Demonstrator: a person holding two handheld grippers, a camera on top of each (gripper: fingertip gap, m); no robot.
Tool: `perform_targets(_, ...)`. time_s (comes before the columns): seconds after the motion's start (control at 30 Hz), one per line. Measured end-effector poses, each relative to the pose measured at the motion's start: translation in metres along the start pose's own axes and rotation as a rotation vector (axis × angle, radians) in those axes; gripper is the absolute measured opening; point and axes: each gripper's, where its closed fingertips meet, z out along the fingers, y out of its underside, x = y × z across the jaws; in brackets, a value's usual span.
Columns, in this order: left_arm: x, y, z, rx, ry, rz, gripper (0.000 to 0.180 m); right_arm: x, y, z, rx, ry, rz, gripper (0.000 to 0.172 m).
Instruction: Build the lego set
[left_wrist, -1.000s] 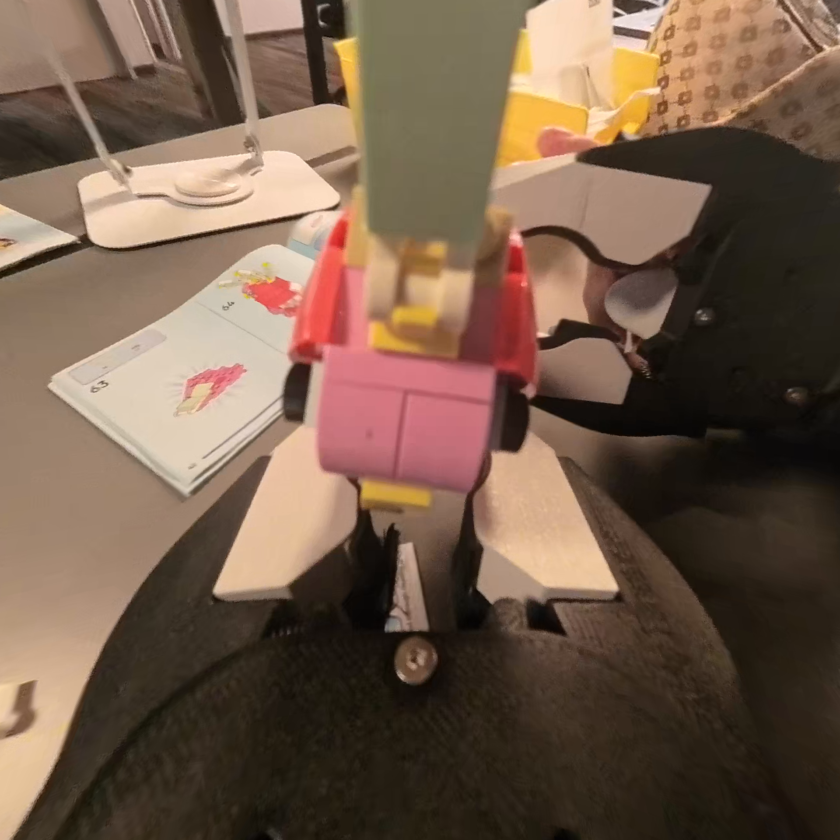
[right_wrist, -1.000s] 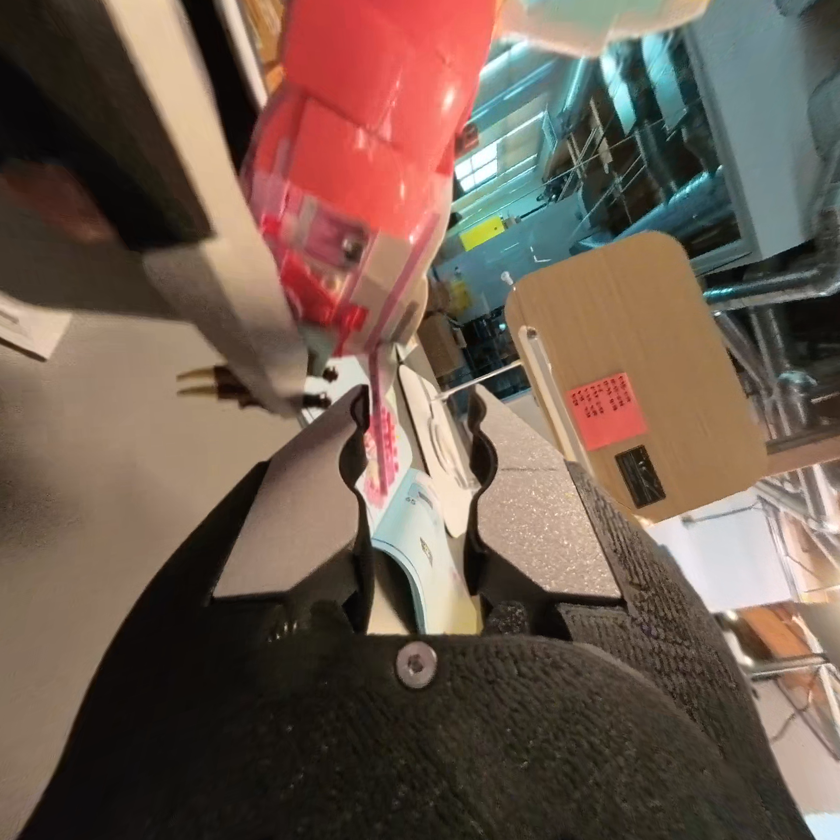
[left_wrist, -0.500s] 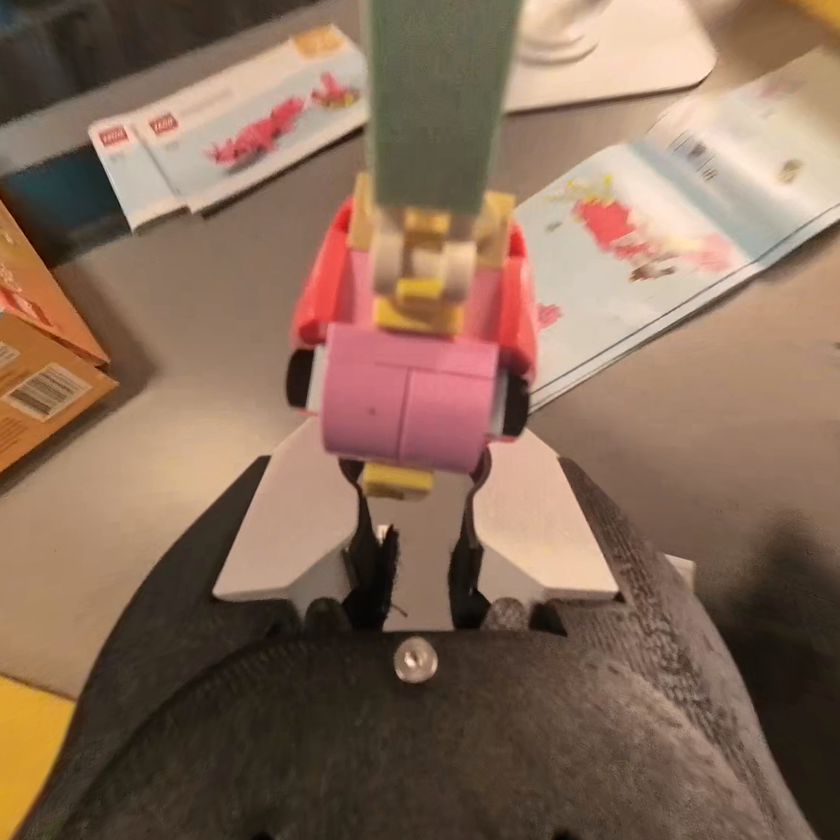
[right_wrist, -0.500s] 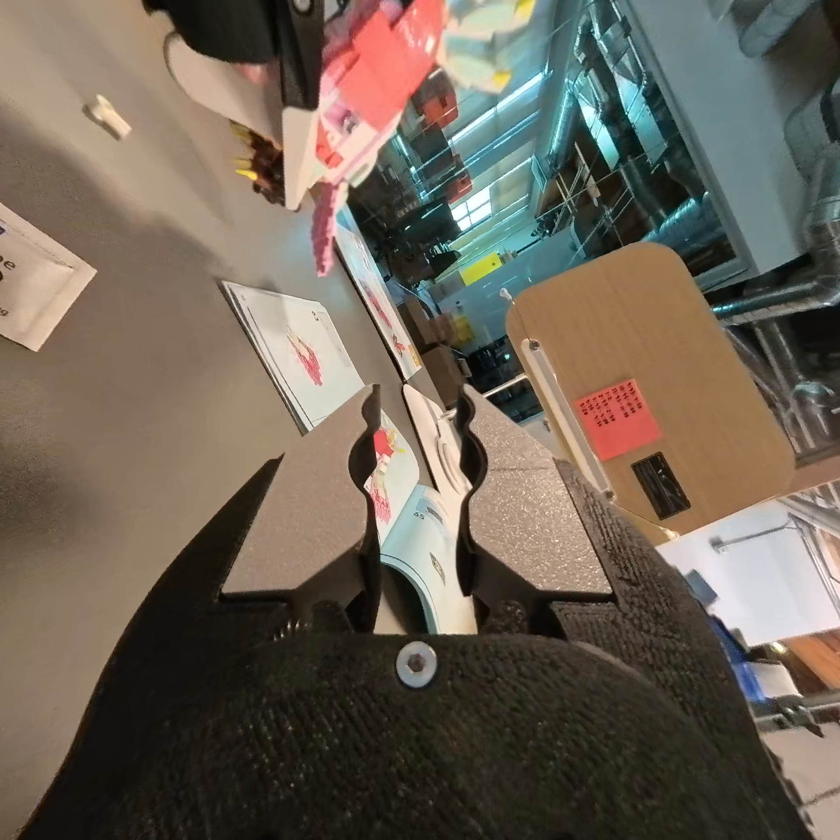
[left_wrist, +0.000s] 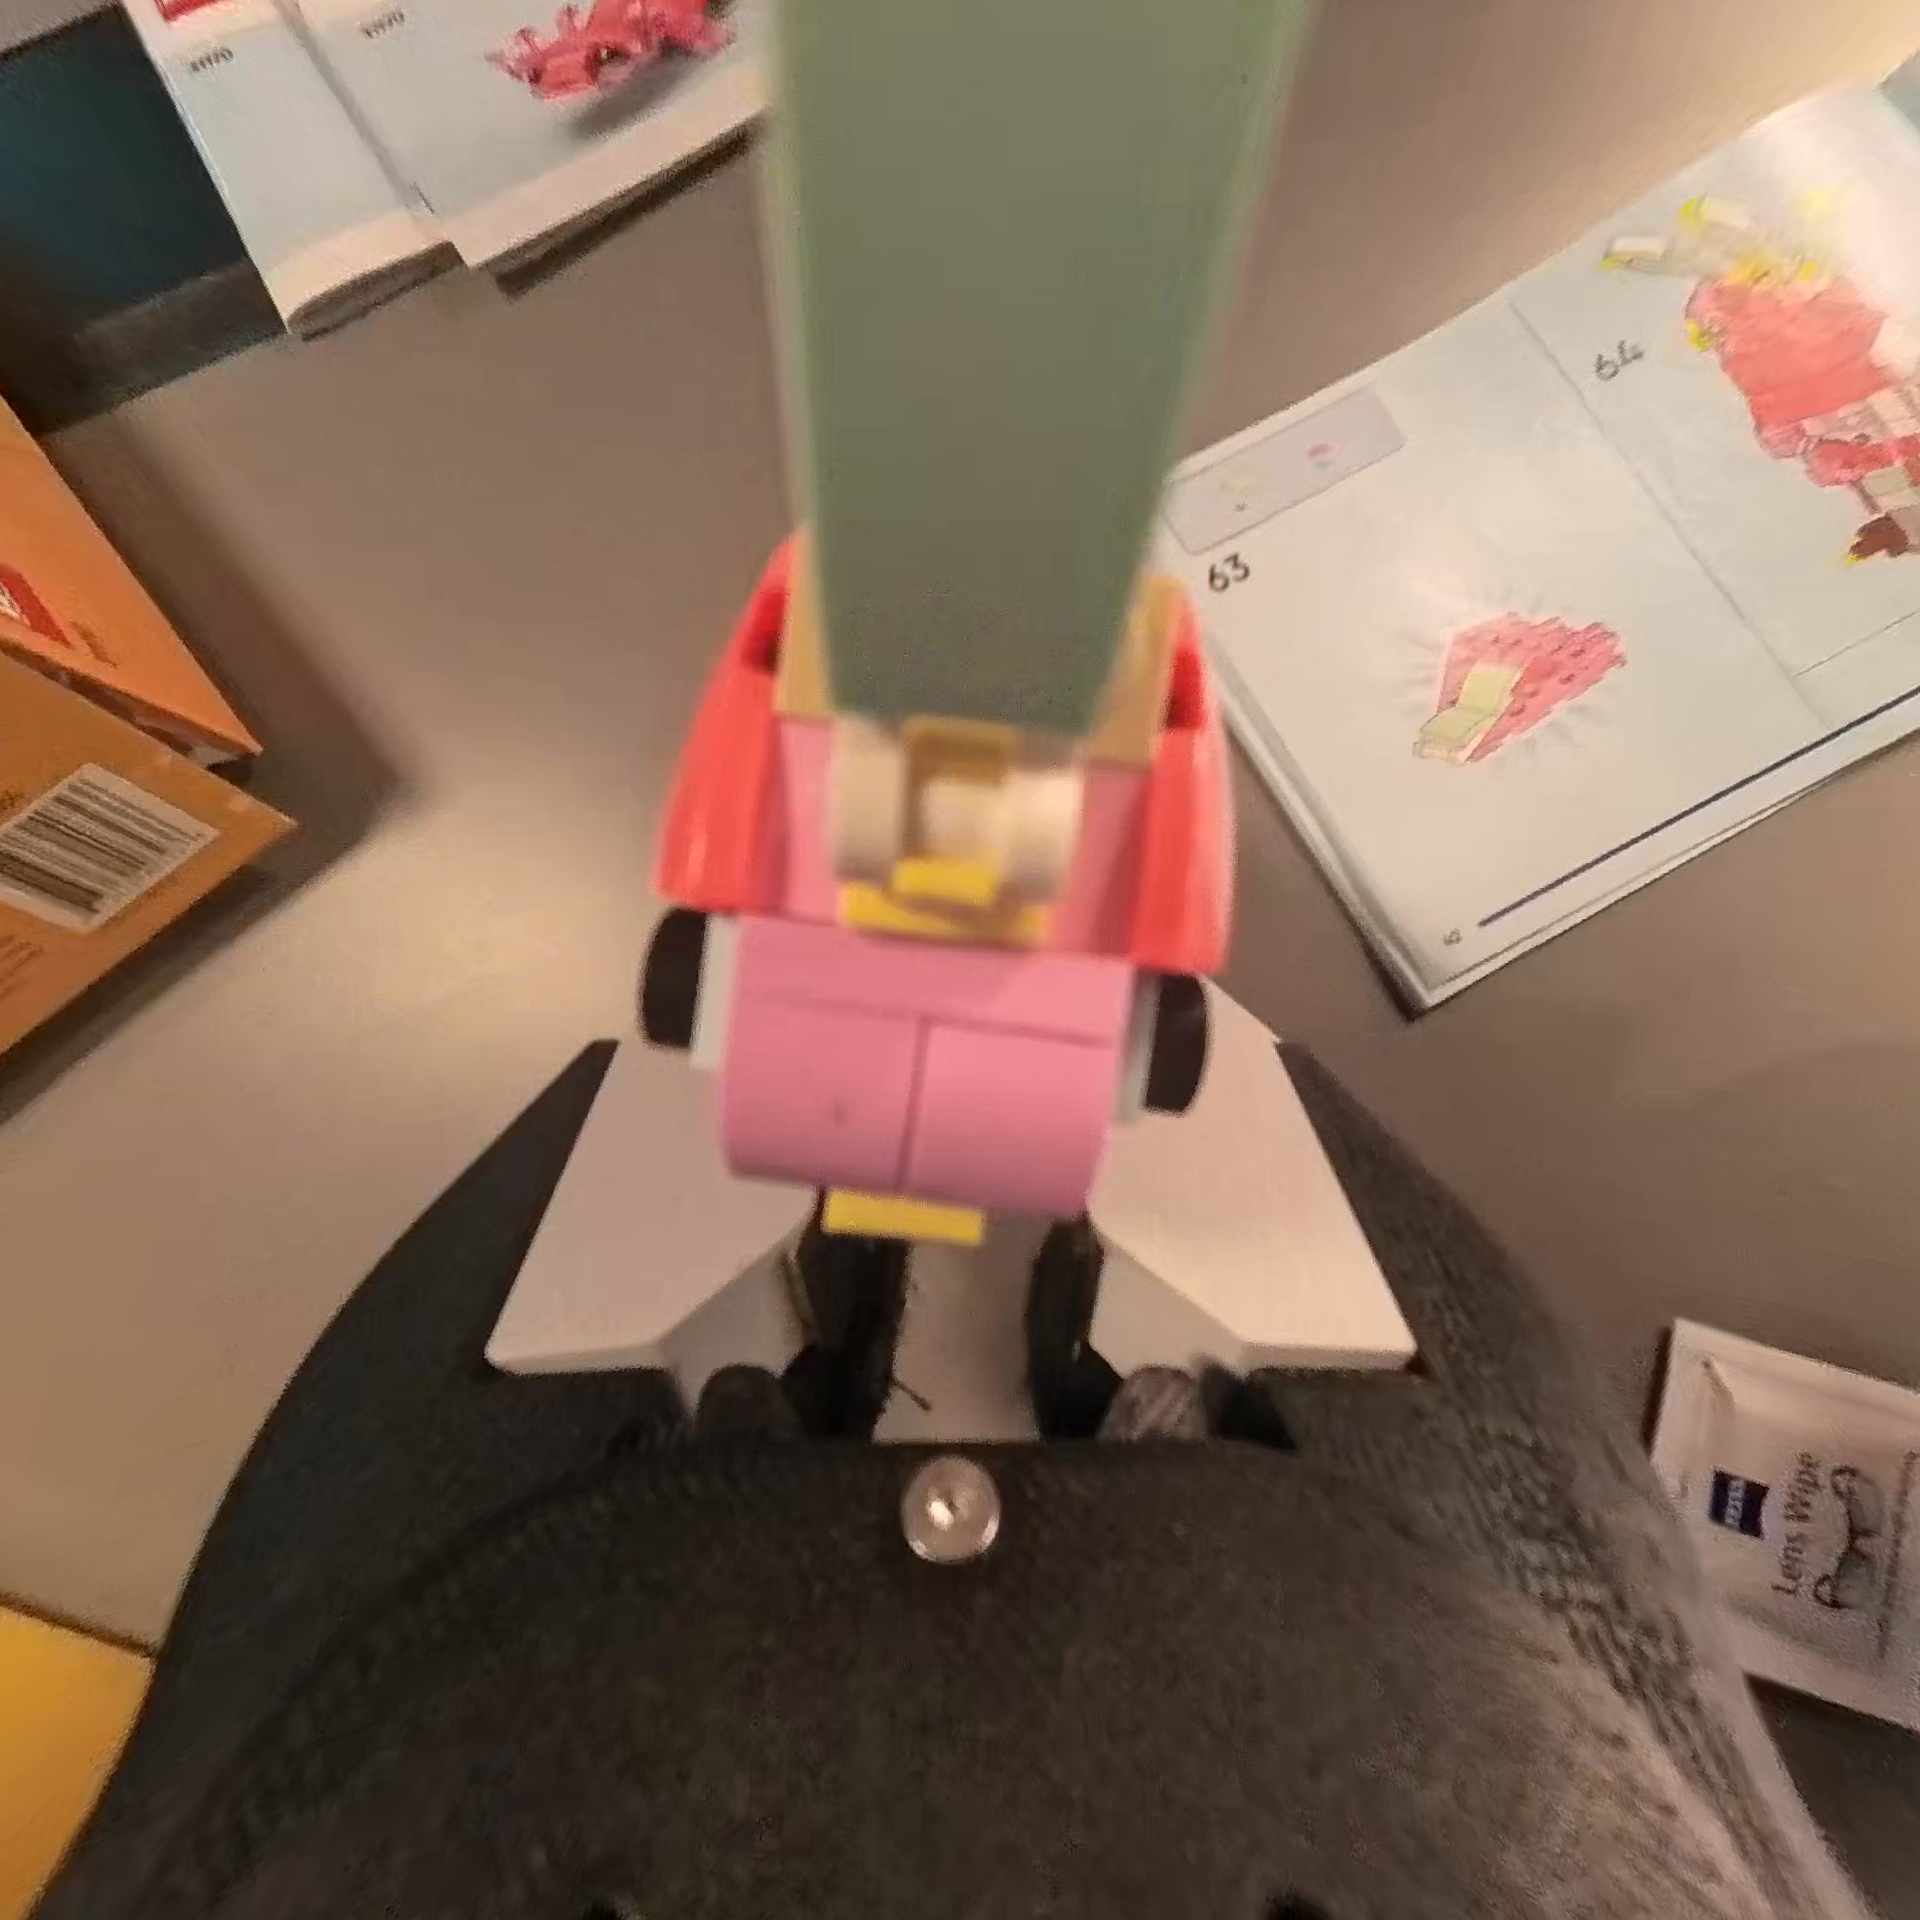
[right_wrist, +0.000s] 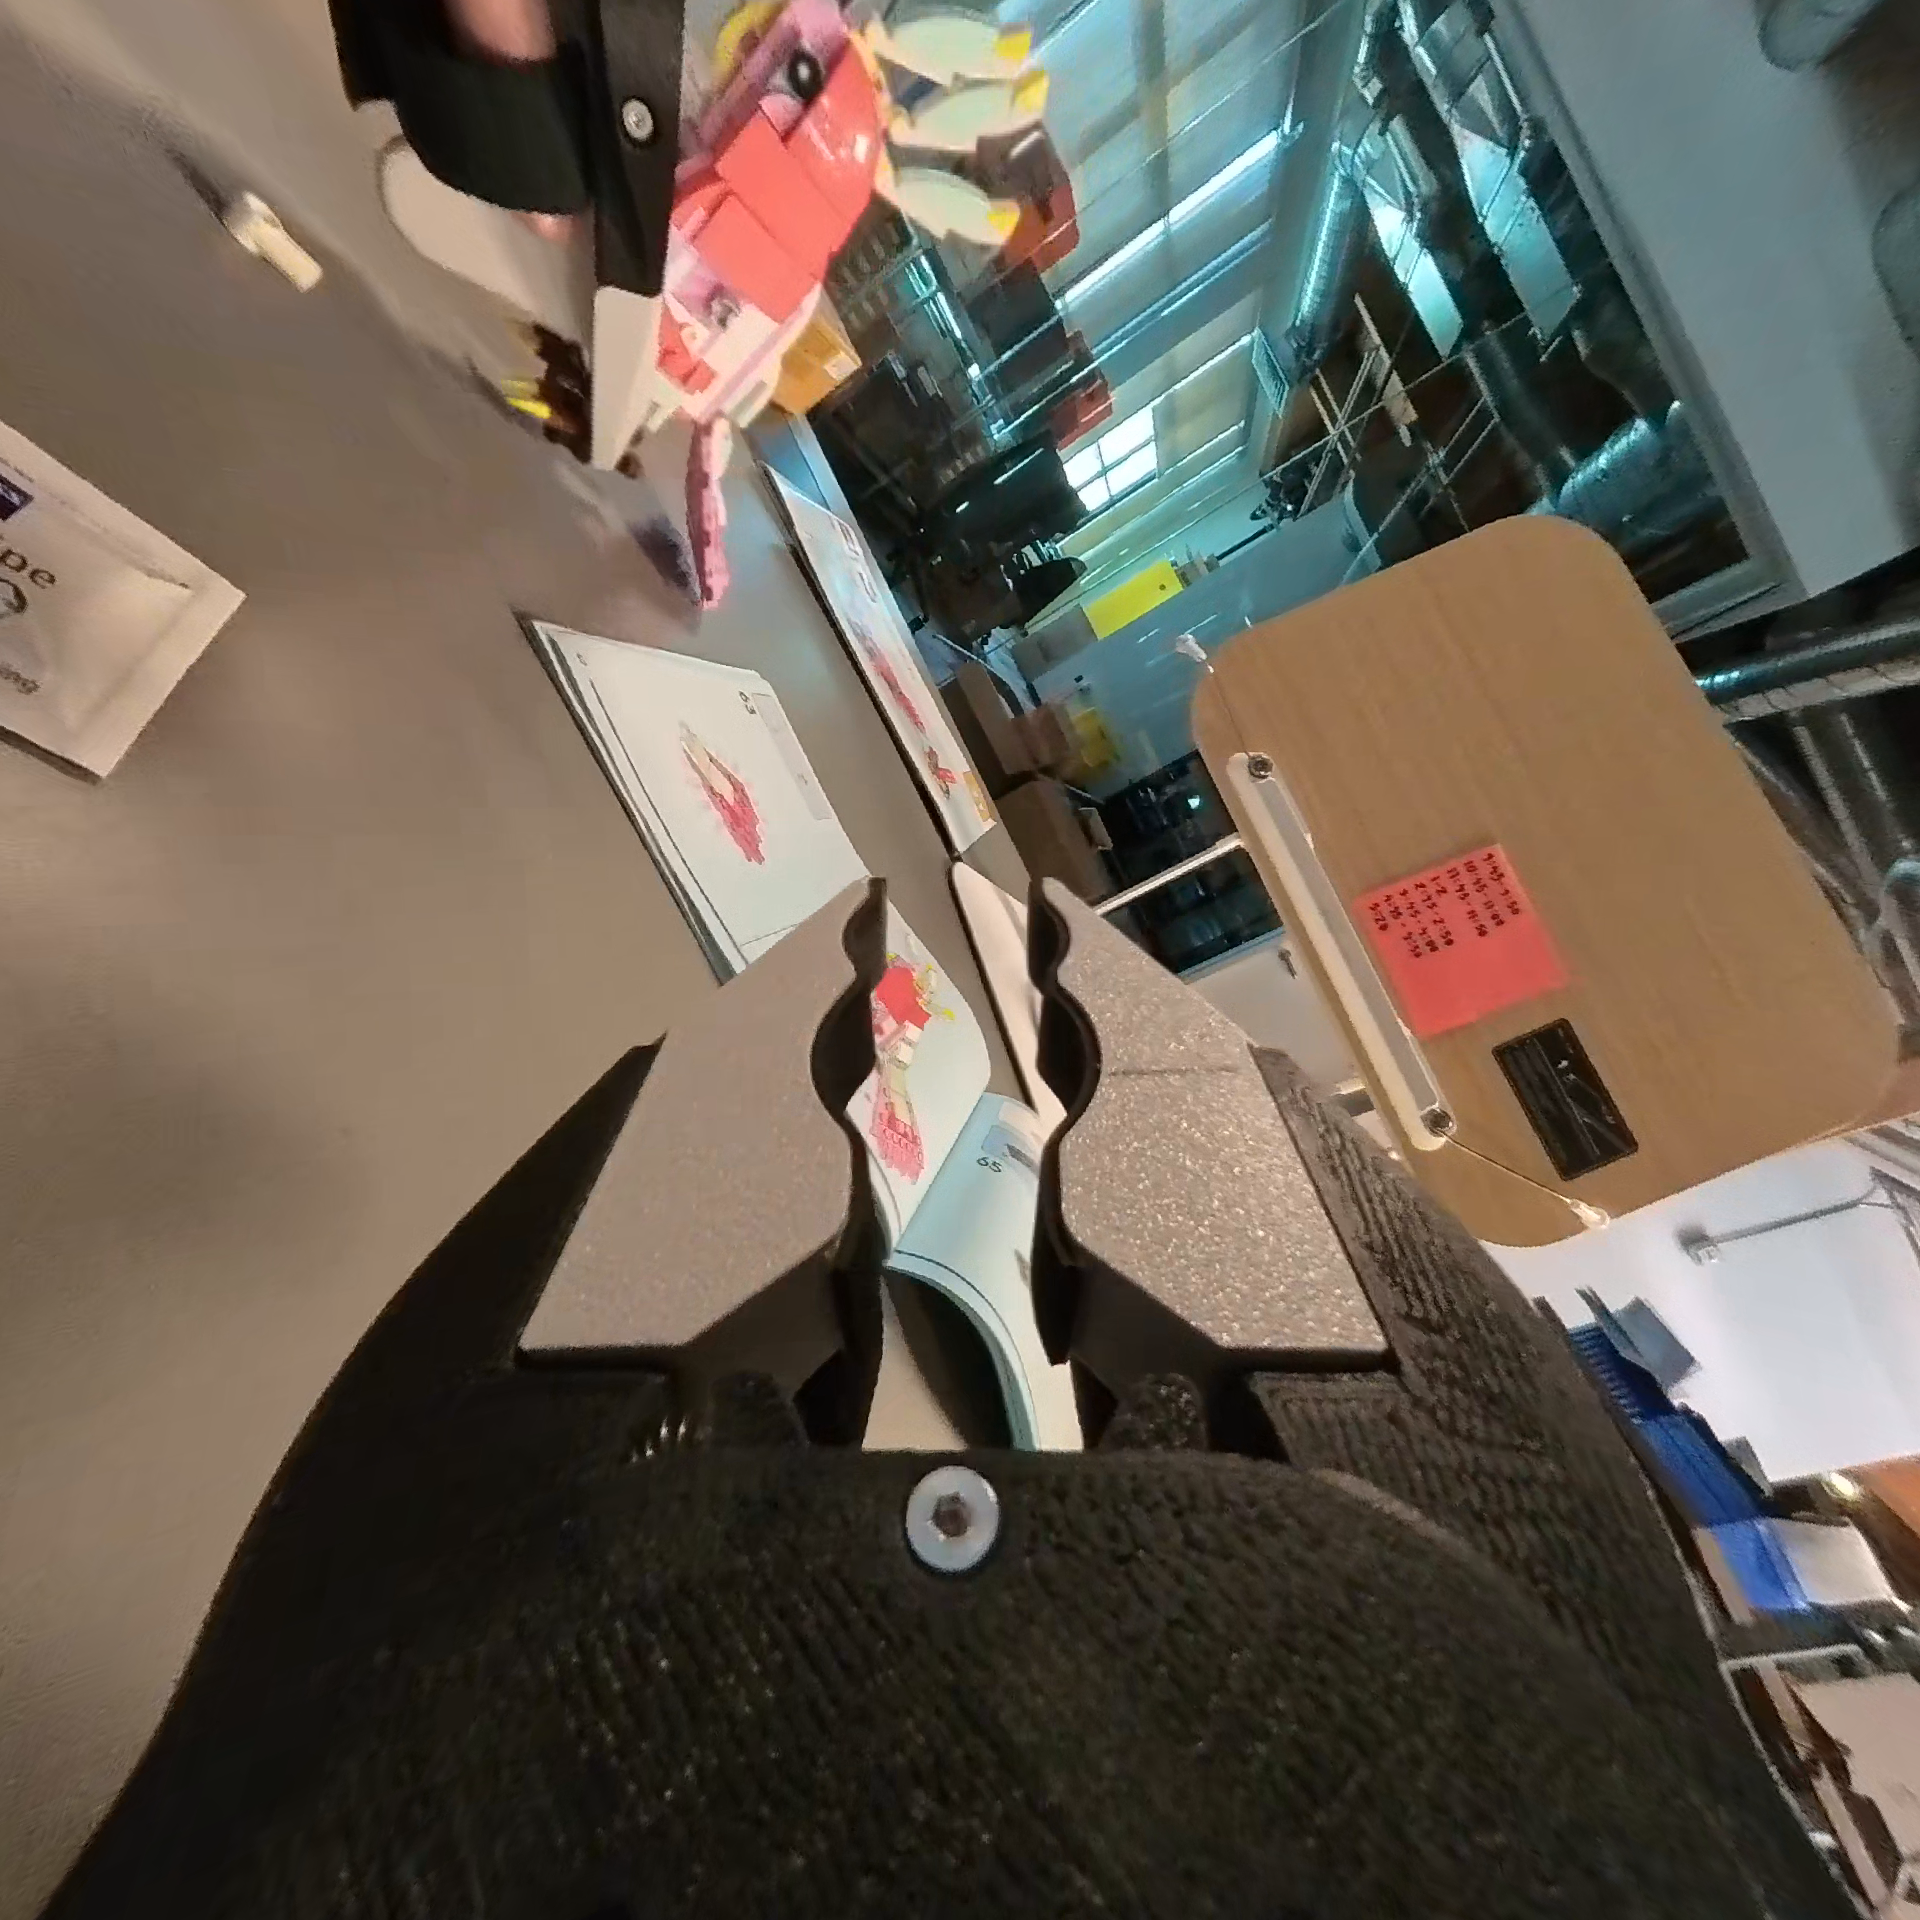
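Pink, red and yellow toy bricks make up a small brick model (left_wrist: 940, 956) that sits clamped in the left gripper (left_wrist: 951, 1236). Its pale fingers (left_wrist: 665, 1226) flank the model's pink lower block from both sides, and the model rises straight up out of the grip, above the grey table (left_wrist: 436, 644). A long sage-green plate (left_wrist: 997, 343) stands up from the model's top and runs out of the frame, so its far end is cut off. The pads themselves are hidden behind the pink block, and the whole model is blurred.

To the left of this gripper lie orange-brown cardboard boxes (left_wrist: 94, 810), and behind them closed instruction booklets (left_wrist: 447, 135). To its right an open instruction booklet (left_wrist: 1621, 623) lies flat, and nearer, at the right edge, a white wipe sachet (left_wrist: 1808, 1538), partly cut off.

From the right wrist view, the same left gripper and model appear up at the top left (right_wrist: 769, 249), well apart from the right gripper (right_wrist: 956, 997). The right gripper's dark grey fingers (right_wrist: 748, 1122) stand a narrow way apart with nothing between them; through the gap only the open booklet (right_wrist: 727, 790) shows on the table beyond. To the right a wooden panel (right_wrist: 1538, 831) with a pink sticky note (right_wrist: 1455, 935) tilts across the view. The room behind is a slanted jumble, hard to make out.
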Motion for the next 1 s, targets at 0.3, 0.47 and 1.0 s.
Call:
perform_targets(0.3, -0.002, 0.019, -0.001, -0.124, 0.051, 0.008, 0.038, -0.005, 0.005, 0.003, -0.024, -0.029, 0.007, 0.024)
perform_targets(0.47, -0.006, 0.023, -0.004, -0.247, 0.065, 0.074, 0.037, -0.007, 0.009, 0.004, -0.039, -0.039, 0.006, 0.023)
perform_targets(1.0, -0.011, 0.024, -0.006, -0.222, -0.011, 0.018, 0.040, -0.046, -0.005, -0.001, 0.051, -0.196, -0.111, 0.013)
